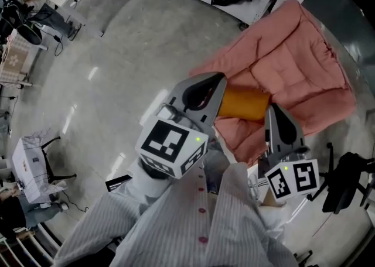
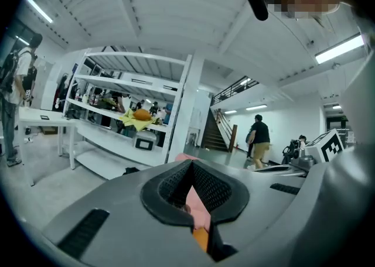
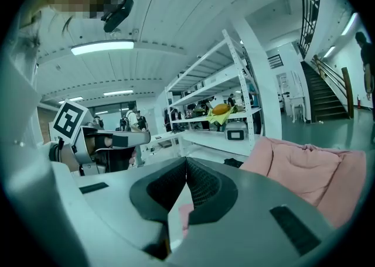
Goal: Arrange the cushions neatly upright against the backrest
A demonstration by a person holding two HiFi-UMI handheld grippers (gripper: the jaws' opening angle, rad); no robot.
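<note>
Head view: a person in a striped shirt faces a pink armchair [image 1: 304, 78] with a gripper in each hand, and an orange bolster cushion [image 1: 245, 103] lies flat along the seat's front edge, well short of the backrest [image 1: 296, 34]. Its long axis runs side to side along that edge, not upright. The left gripper [image 1: 215, 83], jaws clenched on nothing, covers the cushion's left end, while the right gripper [image 1: 274, 115], also clenched and empty, has its tip just beside the cushion's right end. The bolster thus sits between the two tips, and the backrest rises beyond it toward the chair's far edge; whether either tip touches the fabric cannot be told here. Left gripper view: the left gripper [image 2: 191, 166] has its jaws pressed together, and only slivers of the pink armchair [image 2: 197, 204] and the orange bolster cushion [image 2: 201, 238] show low in the notch behind them, so the cushion lies straight ahead and slightly below. A shelving rack [image 2: 126, 122] stands behind. Right gripper view: the right gripper [image 3: 186, 163] is likewise closed and empty, and the pink armchair [image 3: 310, 178] fills the right of the picture. No orange shows here, which suggests the bolster lies left of this gripper's line, and the left hand seems the nearer one.
</note>
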